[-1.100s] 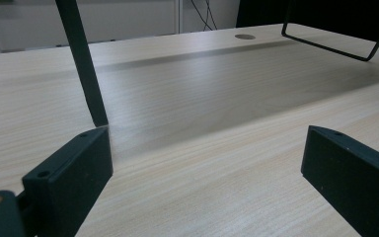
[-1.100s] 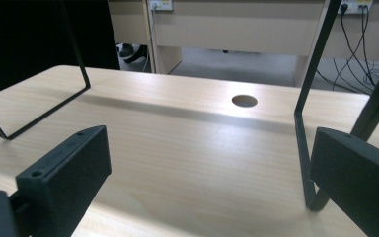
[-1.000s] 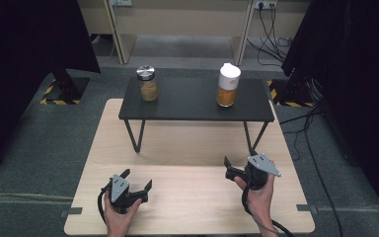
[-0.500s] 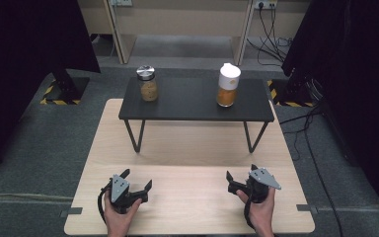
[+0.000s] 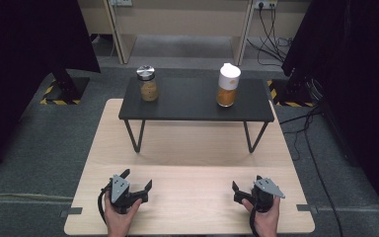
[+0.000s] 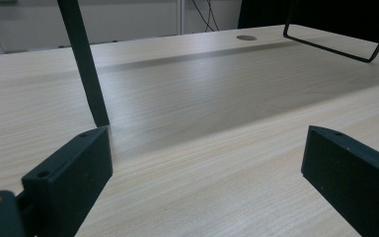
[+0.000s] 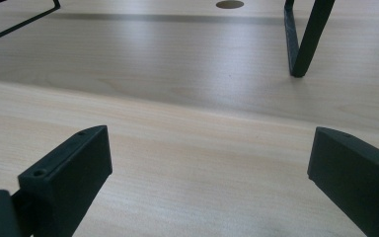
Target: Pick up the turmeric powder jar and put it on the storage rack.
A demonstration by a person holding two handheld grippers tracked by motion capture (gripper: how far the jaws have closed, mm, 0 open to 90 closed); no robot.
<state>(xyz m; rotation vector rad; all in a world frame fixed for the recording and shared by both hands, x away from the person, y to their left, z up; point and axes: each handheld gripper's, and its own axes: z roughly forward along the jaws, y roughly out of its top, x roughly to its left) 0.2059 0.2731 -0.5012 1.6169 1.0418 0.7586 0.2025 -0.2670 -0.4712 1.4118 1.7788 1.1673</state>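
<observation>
Jar [image 5: 148, 84] and bottle [image 5: 227, 85] show from high; each hand-held gripper [image 5: 137, 180] [image 5: 246, 190] gapes wide, empty, over bare table [image 6: 217, 123].

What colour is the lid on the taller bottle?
White lid, seen best in the high view.

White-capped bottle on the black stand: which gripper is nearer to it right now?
Right. The right gripper rests on the wooden table almost straight below the white-capped bottle in the high view; the left gripper sits far across toward the table's other side.
</observation>
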